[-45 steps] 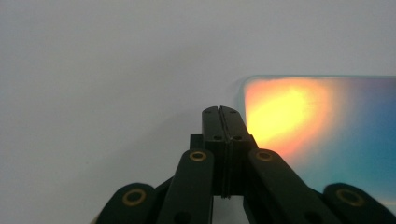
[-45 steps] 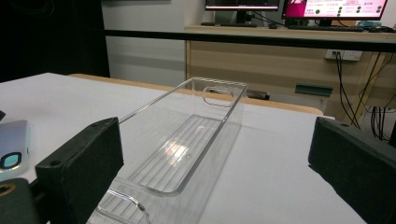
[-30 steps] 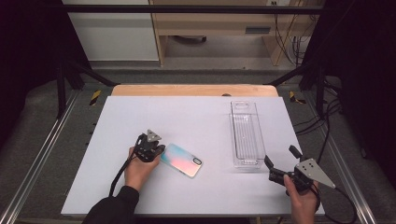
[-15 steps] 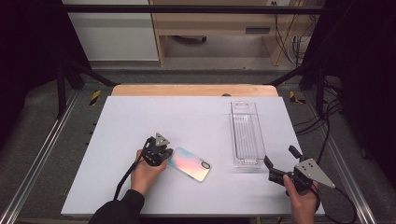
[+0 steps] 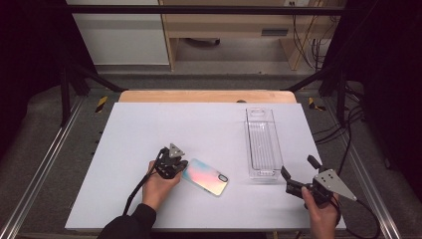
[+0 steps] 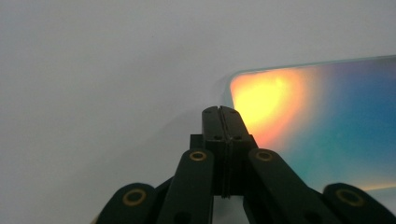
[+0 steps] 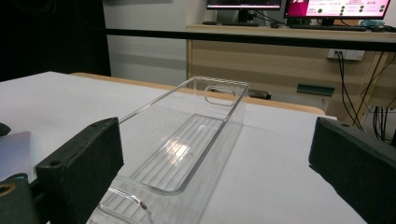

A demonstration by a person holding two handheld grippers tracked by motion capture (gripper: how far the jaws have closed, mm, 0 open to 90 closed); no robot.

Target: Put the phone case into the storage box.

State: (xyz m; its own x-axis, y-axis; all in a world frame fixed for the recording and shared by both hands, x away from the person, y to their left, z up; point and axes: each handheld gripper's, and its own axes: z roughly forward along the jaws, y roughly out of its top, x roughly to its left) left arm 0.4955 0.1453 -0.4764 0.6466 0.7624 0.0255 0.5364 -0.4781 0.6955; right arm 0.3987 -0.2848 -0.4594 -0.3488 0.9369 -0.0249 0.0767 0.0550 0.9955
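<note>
Phone [image 5: 205,177] lies flat on the white table [image 5: 149,129], back up, its iridescent pink, yellow and blue case catching the light, set at a slant with the camera corner toward the near right. Just beside its left end sits the left gripper [image 5: 175,165], held low to the surface in the person's left hand [image 5: 158,185], a dark sleeve [image 5: 130,226] coming in from the near edge. In the left gripper view the two black jaws are pressed flat together with no gap, their tip [image 6: 221,114] at the rounded corner of the phone [image 6: 317,121]; whether the tip touches the case edge or only sits against it I cannot tell. Nothing is between the jaws.

To the right of the phone, a clear plastic tray [image 5: 262,143] stands lengthwise on the table, long and narrow, with a ribbed floor and a handle cut-out at its far end. It is empty. The right gripper [image 5: 300,175] rests near the tray's near end, in the person's right hand [image 5: 322,214], a grey three-cornered plate on top. In the right gripper view its jaws stand wide apart, one pad [image 7: 84,163] at the left and the other at the right, with the tray [image 7: 187,140] seen between them, apart from both
</note>
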